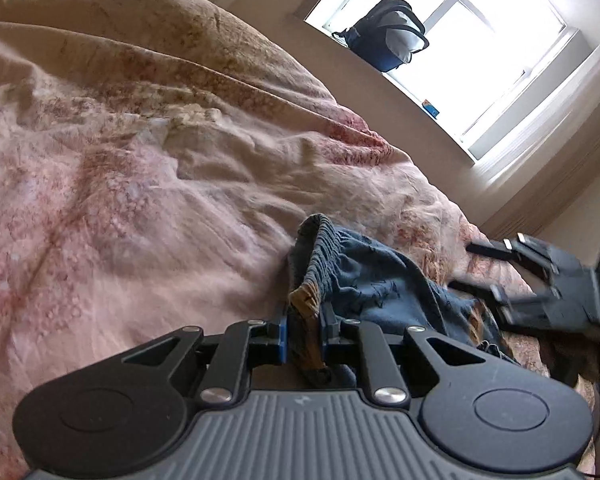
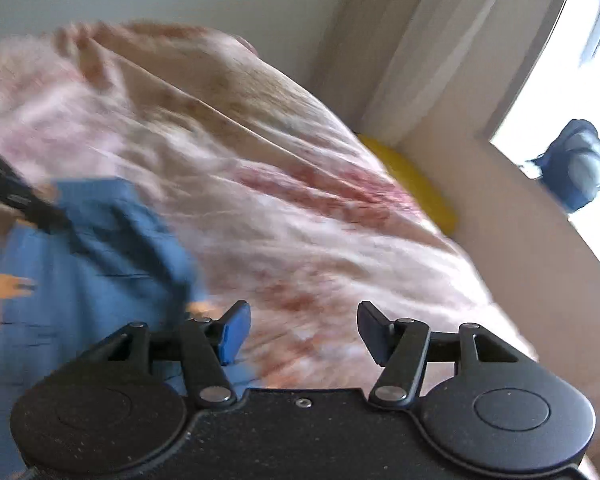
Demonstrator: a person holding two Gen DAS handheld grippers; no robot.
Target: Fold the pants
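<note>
Nearest the left wrist camera, the left claw [image 1: 305,330] was narrowed onto a bunched fold of the blue fabric pants [image 1: 364,280], its blue-faced pads pressing the cloth from both sides. Between those pads showed a patch of orange-brown print on the fabric. Just beyond the grip, the gathered elastic waistband [image 1: 320,252] of the pants rose in a crumpled ridge. Those pants lay on a bed covered by a wrinkled pink floral bedspread [image 1: 140,184], near the bed's right-hand edge in that view.

To the right, the right claw [image 1: 496,276] appeared dark and blurred, hovering over the far side of the pants with its fingers spread.

From the right wrist camera, the picture was heavily smeared. That claw [image 2: 304,330] stood wide apart with nothing between its pads; only the bedspread [image 2: 300,208] showed in the gap. Blue cloth of the pants [image 2: 92,264] lay to the left of it, just beside its left finger, with small orange marks on the fabric. A yellow object [image 2: 416,180] sat past the bed's far edge, too blurred to identify.

Behind the bed, a dark blue bag [image 1: 384,34] rested on the sill of a bright white-framed window [image 1: 500,40].
</note>
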